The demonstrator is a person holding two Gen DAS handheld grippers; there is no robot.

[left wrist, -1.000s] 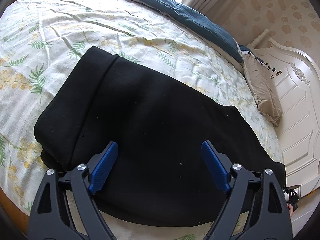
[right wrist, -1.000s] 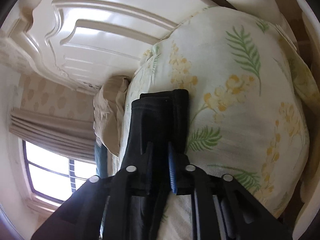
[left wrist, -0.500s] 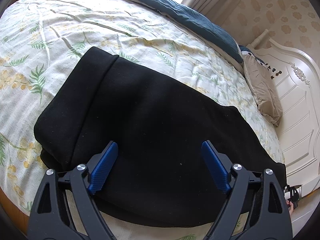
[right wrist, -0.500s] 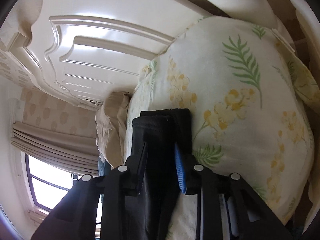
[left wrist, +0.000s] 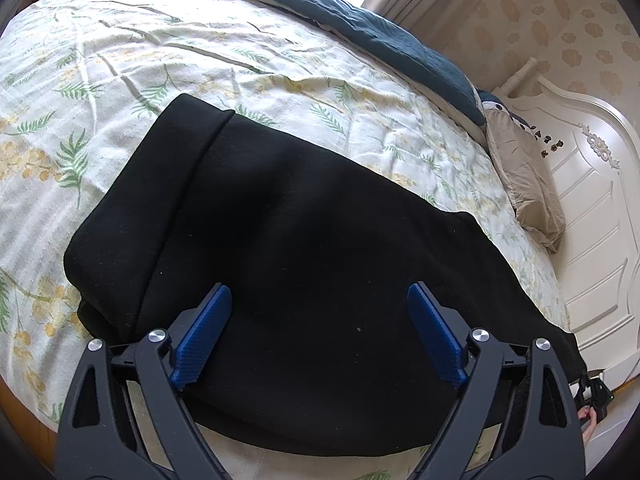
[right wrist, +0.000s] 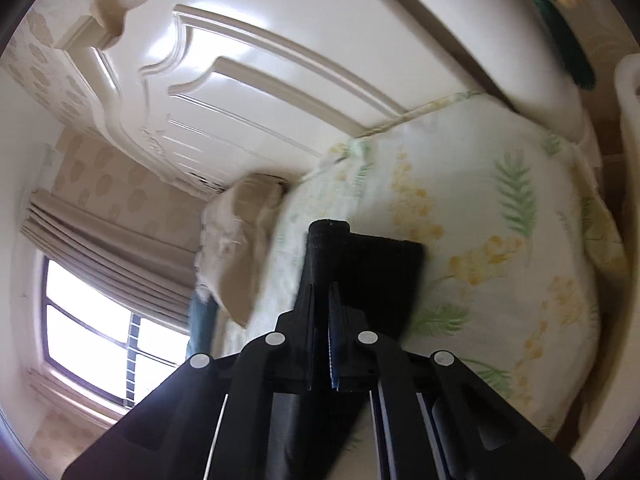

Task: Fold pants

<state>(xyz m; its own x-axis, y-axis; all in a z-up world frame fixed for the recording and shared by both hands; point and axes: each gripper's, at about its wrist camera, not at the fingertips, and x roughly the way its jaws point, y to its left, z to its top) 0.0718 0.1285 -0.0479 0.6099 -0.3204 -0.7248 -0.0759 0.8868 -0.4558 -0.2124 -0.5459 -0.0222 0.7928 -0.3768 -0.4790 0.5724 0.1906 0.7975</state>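
Right claw (right wrist: pixel 322 300) clamped onto pants (right wrist: pixel 376 276) hem, lifted slightly.

From my left wrist view, the near hem of the black pants (left wrist: pixel 304 240) is covered by the left gripper (left wrist: pixel 320 328) frame, and the bottom edge crops both handles. At the lower right rim I see a sliver of a hand (left wrist: pixel 588 426) and some dark gear; I cannot tell what it is. My right wrist view is smeared with motion blur. There the right gripper (right wrist: pixel 322 304) hides the cloth behind its 2 fingers, so I cannot see where the pads meet it.
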